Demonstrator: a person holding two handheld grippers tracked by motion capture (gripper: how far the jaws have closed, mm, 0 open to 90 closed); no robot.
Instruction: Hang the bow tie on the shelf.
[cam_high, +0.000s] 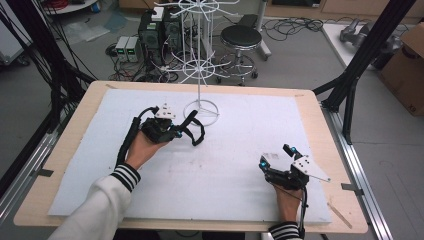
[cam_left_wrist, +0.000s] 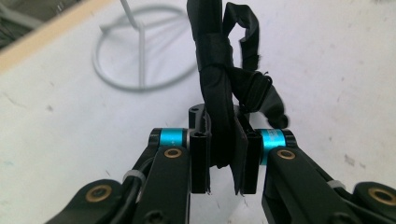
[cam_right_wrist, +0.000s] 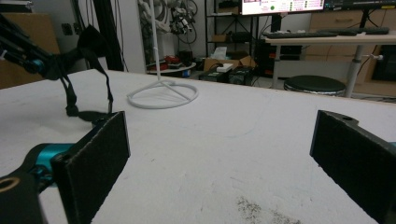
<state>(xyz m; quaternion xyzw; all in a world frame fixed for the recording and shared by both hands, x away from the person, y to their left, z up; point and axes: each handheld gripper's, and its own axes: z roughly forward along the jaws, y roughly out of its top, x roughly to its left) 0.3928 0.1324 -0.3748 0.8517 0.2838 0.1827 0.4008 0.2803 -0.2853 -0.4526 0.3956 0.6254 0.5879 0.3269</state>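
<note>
There are two grippers: the left gripper (cam_high: 176, 131) and the right gripper (cam_high: 276, 156). Each one has two black fingers (cam_left_wrist: 198, 161). There are two hands, the left hand (cam_high: 142, 150) and the right hand (cam_high: 286, 197), one for each gripper. There is one black strap (cam_high: 196, 131). There is one white wire stand (cam_high: 200, 70). There is one desk (cam_high: 65, 145) with one white mat (cam_high: 210, 175) on top. Behind the desk there is one round black stool (cam_high: 241, 37).
</note>
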